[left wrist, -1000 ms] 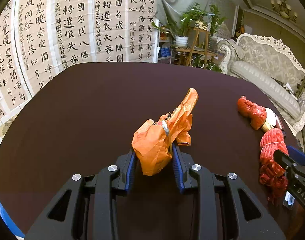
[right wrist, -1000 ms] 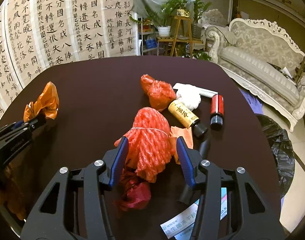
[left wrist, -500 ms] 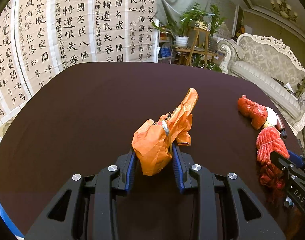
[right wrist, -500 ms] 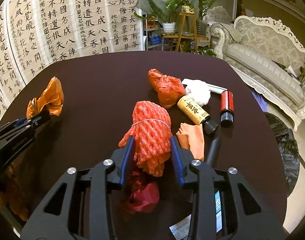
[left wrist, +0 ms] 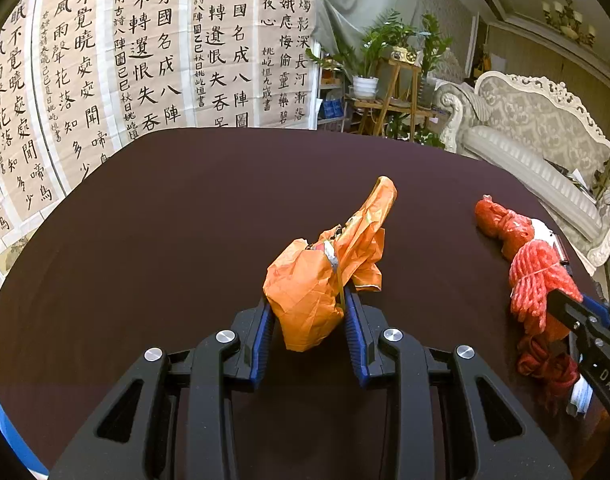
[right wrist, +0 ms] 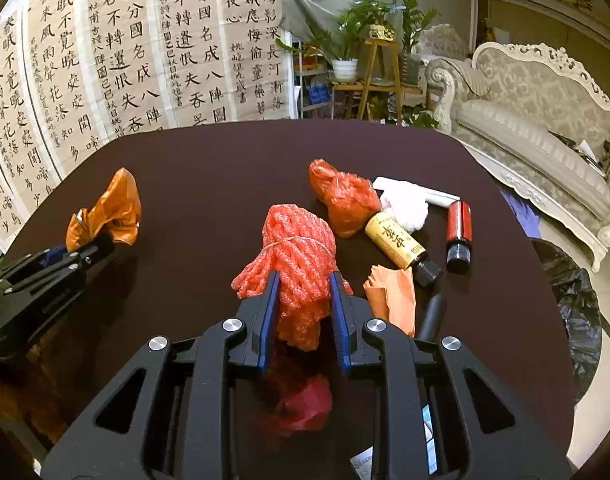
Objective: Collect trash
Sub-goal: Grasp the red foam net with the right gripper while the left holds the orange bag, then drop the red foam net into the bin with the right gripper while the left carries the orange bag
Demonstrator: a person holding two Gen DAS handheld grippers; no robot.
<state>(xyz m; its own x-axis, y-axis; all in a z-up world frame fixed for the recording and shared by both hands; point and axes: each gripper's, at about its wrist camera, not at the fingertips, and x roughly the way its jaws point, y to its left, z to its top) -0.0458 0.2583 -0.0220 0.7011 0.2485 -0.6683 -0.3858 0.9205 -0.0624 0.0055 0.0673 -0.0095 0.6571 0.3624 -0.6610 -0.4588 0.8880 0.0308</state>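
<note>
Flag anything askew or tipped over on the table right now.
Two bottles lie on their sides: the yellow-labelled bottle and the red bottle, beside the white tissue wad. No liquid shows around them. The rest is crumpled trash; each hand-held gripper, left and right, is closed on a piece.

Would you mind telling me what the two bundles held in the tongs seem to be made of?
The crumpled orange bag in the left tongs looks like thin plastic film: sharp creases, slight sheen. The red-orange ribbed bundle in the right tongs looks like foam fruit netting: matte woven mesh.
</note>
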